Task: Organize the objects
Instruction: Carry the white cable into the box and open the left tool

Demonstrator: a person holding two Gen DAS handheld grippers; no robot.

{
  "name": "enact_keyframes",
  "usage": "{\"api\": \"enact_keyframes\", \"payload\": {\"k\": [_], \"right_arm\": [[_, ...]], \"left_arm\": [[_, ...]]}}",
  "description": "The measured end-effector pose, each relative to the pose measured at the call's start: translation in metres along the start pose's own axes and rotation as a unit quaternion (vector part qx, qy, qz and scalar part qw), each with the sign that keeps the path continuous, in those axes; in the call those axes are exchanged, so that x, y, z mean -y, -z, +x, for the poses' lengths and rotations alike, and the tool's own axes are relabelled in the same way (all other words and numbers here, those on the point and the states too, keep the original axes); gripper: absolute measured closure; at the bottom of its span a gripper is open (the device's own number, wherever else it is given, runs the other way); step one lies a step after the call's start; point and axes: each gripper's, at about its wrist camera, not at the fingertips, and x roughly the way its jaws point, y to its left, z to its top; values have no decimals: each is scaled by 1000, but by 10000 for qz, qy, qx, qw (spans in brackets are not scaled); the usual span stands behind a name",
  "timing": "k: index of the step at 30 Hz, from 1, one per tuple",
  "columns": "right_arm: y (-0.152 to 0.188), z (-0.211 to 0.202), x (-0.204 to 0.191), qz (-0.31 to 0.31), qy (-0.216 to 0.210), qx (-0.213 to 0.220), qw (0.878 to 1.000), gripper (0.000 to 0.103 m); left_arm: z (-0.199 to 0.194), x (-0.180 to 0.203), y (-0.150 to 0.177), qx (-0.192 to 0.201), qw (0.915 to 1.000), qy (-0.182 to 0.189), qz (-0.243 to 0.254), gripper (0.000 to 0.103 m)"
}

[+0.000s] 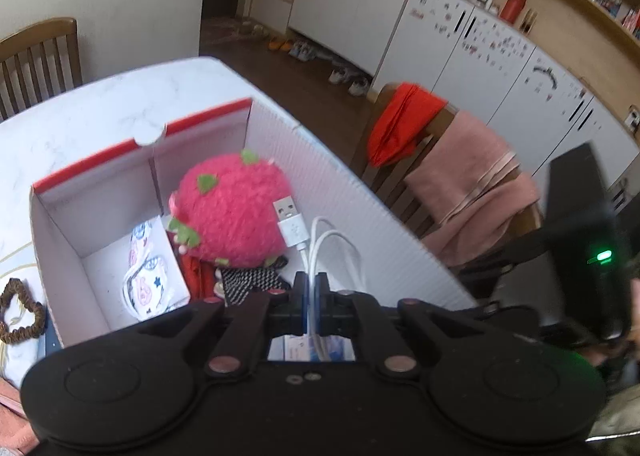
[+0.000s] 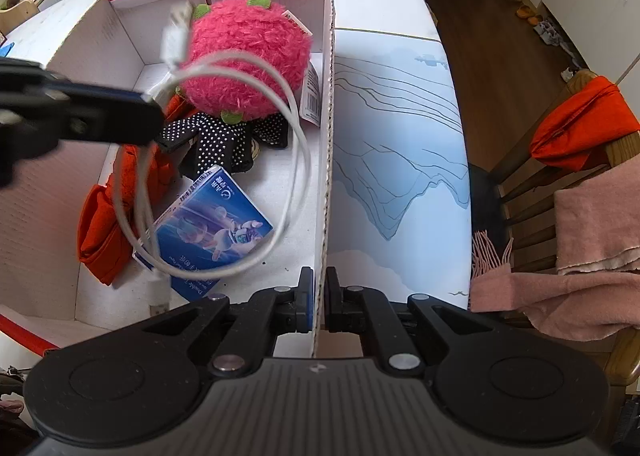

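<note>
White cable (image 1: 316, 252) sits pinched between left fingers (image 1: 299, 296); right fingers (image 2: 307, 296) clamp box wall (image 2: 327, 136).

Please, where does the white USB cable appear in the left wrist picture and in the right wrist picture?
Left wrist view: the white USB cable rises from the shut left gripper, low centre, plug uppermost.
Right wrist view: the same cable hangs as a loop left of centre, over the white cardboard box.
Shared landmark: the fluffy pink strawberry plush toy, directly behind the cable's plug.
</note>
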Motion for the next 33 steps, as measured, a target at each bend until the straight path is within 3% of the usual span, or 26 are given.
{"api": "enact_keyframes", "payload": {"k": [16, 33], "right_arm": [[1, 0, 0, 29, 3, -5, 10000, 98], [1, -1, -1, 36, 2, -5, 10000, 98]], "left_arm": [[29, -12, 17, -561, 9975, -415, 114, 101], [12, -18, 23, -465, 9981, -410, -69, 64]]}}
